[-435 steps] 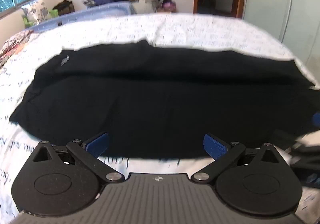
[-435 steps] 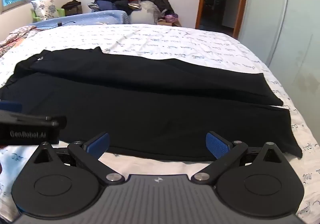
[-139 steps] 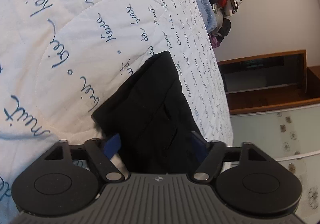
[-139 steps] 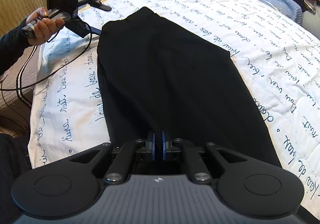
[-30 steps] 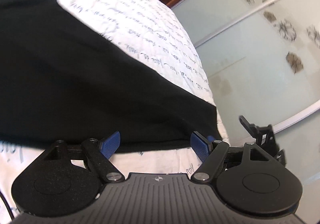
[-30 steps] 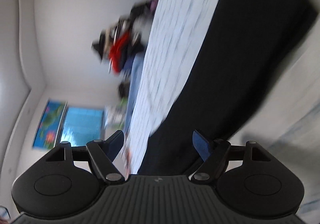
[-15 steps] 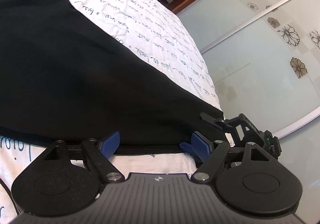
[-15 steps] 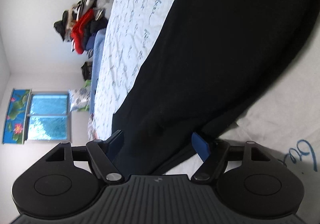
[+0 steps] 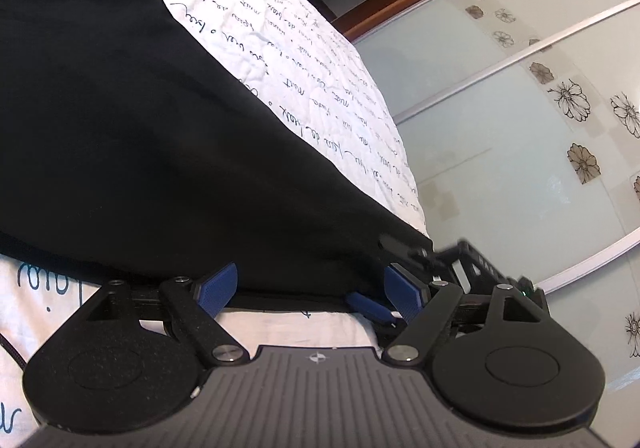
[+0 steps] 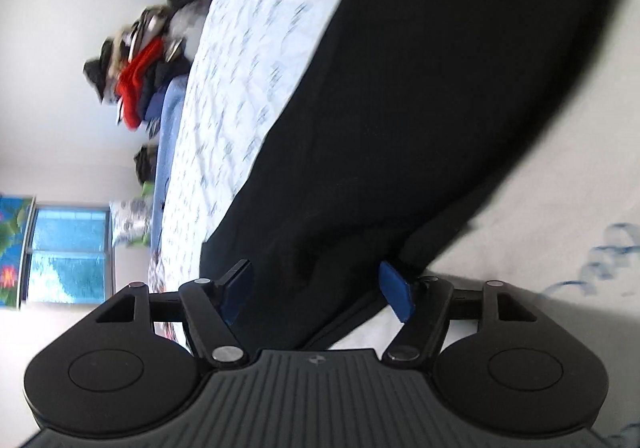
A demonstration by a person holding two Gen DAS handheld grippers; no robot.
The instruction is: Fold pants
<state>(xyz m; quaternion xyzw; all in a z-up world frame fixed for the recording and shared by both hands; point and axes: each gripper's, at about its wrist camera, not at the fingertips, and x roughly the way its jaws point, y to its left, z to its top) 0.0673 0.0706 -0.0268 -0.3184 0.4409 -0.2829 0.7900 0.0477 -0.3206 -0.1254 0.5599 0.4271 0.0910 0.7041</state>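
The black pants [image 9: 152, 136] lie flat on the white bedspread with blue script [image 9: 288, 48], folded lengthwise. My left gripper [image 9: 310, 288] is open, low at the pants' near edge by the leg-end corner. My right gripper [image 10: 316, 288] is open, rolled on its side, with the pants' end [image 10: 400, 128] between its blue fingers [image 10: 394, 290]. In the left wrist view the right gripper's blue fingertip [image 9: 368, 306] and black body [image 9: 472, 268] sit at that same corner, just right of my left fingers.
The bed's edge [image 9: 408, 176] drops off close to the pants' corner, with frosted wardrobe doors [image 9: 520, 108] beyond. A pile of clothes [image 10: 140, 60], a pillow [image 10: 128, 216] and a window [image 10: 68, 248] lie at the far side.
Both grippers have crept closer to the pants' end. The right gripper has slid further in at the corner beside my left fingers. Both stay open.
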